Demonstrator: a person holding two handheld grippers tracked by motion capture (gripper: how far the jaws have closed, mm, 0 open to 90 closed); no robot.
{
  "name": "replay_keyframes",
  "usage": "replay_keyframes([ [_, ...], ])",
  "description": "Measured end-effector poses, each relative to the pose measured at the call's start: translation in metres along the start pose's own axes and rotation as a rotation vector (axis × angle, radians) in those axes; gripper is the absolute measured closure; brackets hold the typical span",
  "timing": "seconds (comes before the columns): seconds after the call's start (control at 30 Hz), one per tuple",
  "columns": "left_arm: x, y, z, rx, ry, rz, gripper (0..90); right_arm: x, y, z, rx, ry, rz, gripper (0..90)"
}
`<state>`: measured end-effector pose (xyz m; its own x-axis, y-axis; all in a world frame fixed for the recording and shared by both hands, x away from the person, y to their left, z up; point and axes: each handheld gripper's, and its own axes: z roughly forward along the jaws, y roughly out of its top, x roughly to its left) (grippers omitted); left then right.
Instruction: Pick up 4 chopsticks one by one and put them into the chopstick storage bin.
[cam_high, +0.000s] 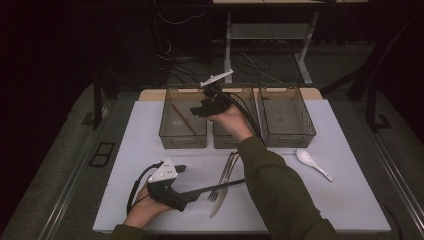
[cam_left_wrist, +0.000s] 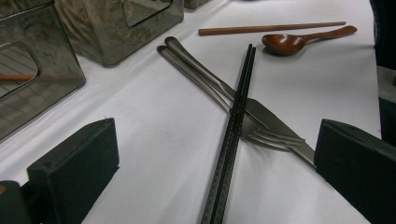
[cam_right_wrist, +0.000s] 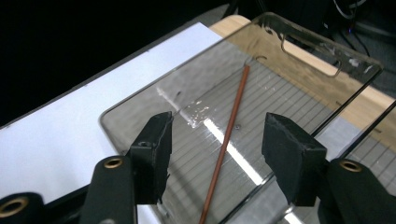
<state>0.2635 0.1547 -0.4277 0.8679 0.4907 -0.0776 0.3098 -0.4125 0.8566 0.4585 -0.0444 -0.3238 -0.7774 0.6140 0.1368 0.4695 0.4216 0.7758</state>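
Item 1: my right gripper, jaws apart with nothing pressed between the pads. I see it hovering above the left-hand clear smoky plastic bin at the desk's far edge.

Item 2: thin reddish-brown wooden chopstick, lying flat on the ribbed floor of that bin, running lengthwise, below the gap between my right gripper's jaws and free of both pads. The high view shows it slanting inside the same bin.

Item 3: two further clear smoky bins, middle and right, standing side by side just beside the first along the far edge.

Item 4: my left gripper, low near the desk's near-left corner, jaws wide apart and holding nothing.

Item 5: pair of black chopsticks, lying straight ahead between my left gripper's jaws, crossing over a steel fork and a steel knife; fork and knife lie side by side, touching.

Item 6: second brown wooden chopstick and a dark brown wooden spoon, beyond the steel cutlery, just beside each other.

Item 7: white ceramic soup spoon, alone toward the desk's right side, well apart from the rest.

Item 8: white desk; my right forearm's sleeve lies across its middle, covering part of the cutlery in the high view.
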Motion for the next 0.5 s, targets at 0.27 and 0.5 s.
replay_keyframes([
  [0.27, 0.001, -0.001, 0.0, 0.002, 0.011, -0.001, 0.0, 0.003, -0.013, -0.032, -0.025, 0.011, -0.052, 39.5],
  [0.5, 0.0, -0.002, 0.001, 0.02, 0.005, 0.006, 0.0, -0.002, -0.028, -0.057, -0.047, 0.012, -0.07, 37.9],
])
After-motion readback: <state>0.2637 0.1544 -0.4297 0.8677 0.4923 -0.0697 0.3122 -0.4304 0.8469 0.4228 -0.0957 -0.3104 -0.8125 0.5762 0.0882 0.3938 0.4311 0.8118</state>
